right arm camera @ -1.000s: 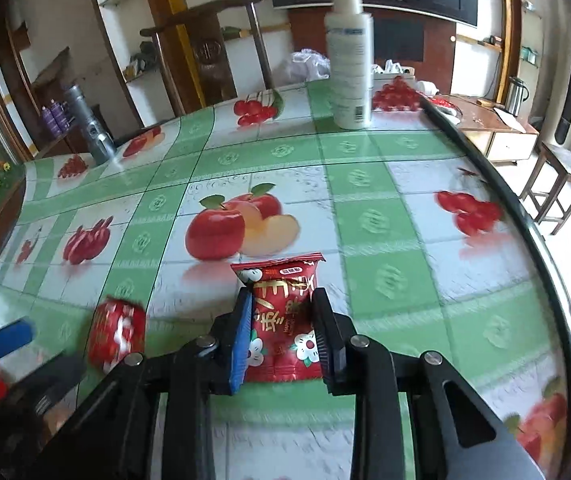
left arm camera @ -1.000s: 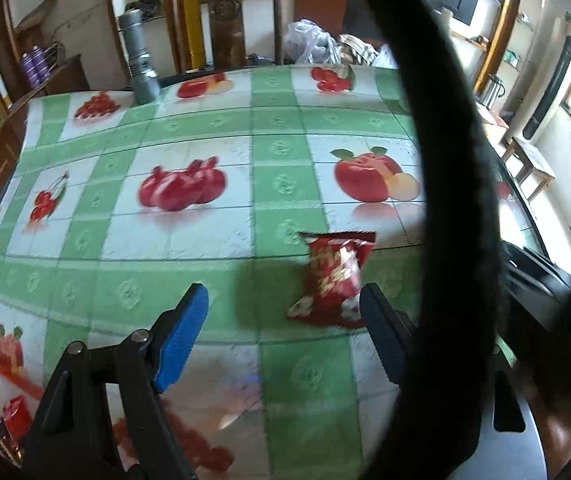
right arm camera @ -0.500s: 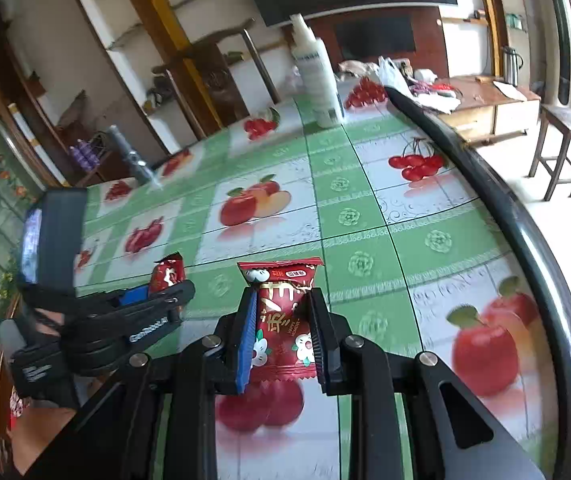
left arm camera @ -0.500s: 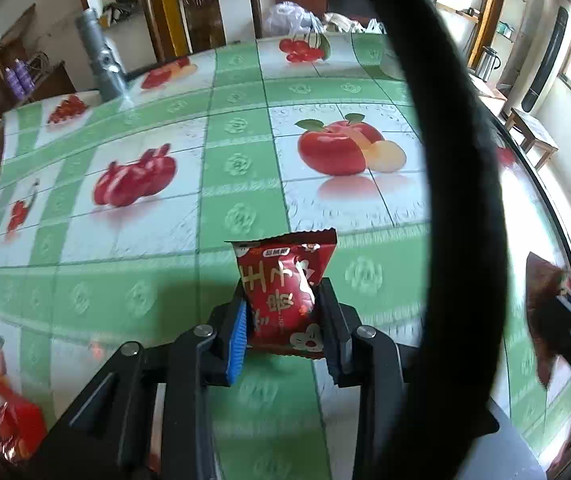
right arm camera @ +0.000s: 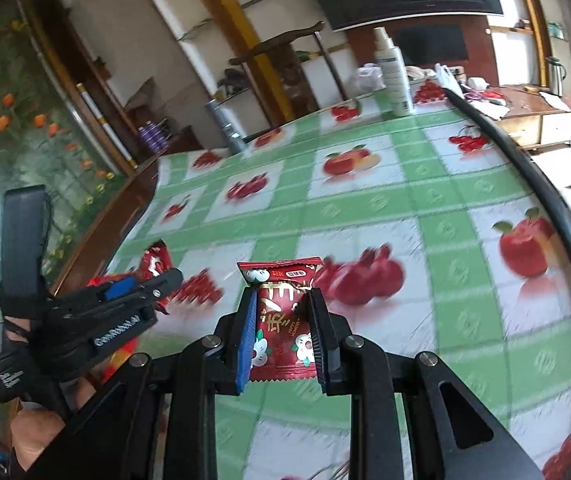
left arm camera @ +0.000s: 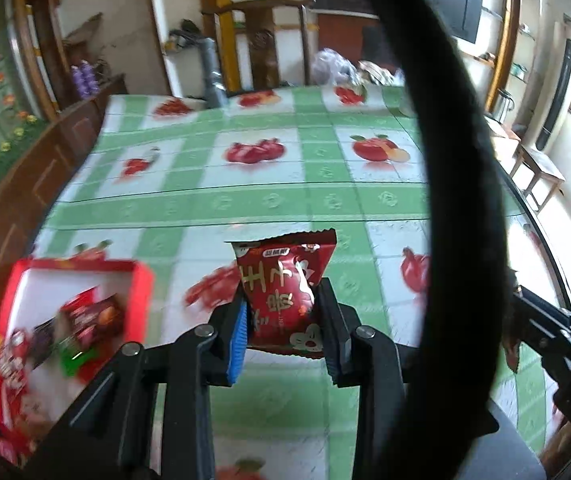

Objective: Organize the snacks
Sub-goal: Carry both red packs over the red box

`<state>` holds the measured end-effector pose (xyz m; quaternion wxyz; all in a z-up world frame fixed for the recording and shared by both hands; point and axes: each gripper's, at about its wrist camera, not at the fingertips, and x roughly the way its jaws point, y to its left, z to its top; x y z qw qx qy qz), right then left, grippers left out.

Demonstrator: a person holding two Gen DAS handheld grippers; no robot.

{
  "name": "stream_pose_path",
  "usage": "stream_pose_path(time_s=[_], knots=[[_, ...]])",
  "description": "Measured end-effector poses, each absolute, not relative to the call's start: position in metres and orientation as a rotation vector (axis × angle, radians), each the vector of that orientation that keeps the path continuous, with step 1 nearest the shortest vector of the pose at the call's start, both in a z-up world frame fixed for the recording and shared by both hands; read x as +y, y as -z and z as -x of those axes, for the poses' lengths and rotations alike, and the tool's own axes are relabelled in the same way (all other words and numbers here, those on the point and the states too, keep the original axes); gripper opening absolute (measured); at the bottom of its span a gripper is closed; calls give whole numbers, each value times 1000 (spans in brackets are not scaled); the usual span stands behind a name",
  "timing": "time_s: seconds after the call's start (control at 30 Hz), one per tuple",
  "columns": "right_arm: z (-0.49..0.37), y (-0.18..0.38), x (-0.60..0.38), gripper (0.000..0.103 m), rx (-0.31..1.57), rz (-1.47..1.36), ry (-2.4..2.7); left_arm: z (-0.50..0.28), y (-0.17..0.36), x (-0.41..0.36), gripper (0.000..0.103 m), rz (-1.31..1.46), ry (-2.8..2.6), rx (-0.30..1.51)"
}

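Green-and-white checked oilcloth printed with apples, cherries and pomegranates covers the table point(left arm camera: 269, 200), with a carved wooden chair point(left arm camera: 261, 44) and shelving behind its far edge.

At the left of the left wrist view a red tray point(left arm camera: 141, 280) sits near the table's wooden edge, blurred, holding several snack packets point(left arm camera: 85, 320) in red and dark wrappers with a green one among them. Right of the tray, the left gripper point(left arm camera: 285, 328) is clamped narrowly on a red snack packet point(left arm camera: 281, 292) with white Chinese lettering; the blue pad presses its left side and the black pad its right, and the packet stands up clear of the cloth. A thick black cable point(left arm camera: 461, 160) arcs across the right half of that view, and beyond it part of the other black tool shows at the edge.

In the right wrist view the left gripper appears at the left, its packet poking out beyond the tips, a hand point(right arm camera: 33, 436) below it. Centred there, the right gripper point(right arm camera: 283, 332) pinches a second red packet point(right arm camera: 283, 320) with white flower marks, held above the cloth. Farther right and back, a white spray bottle point(right arm camera: 393, 72) stands upright near the table's far edge.
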<state>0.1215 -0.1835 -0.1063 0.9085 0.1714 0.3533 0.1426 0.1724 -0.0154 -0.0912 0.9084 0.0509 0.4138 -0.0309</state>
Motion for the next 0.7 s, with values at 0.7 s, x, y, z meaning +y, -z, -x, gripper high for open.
stream_pose_path(time_s=[0.7], knots=[[-65, 81, -92, 24, 699, -224, -480, -76, 50, 73, 33, -62, -72, 718]])
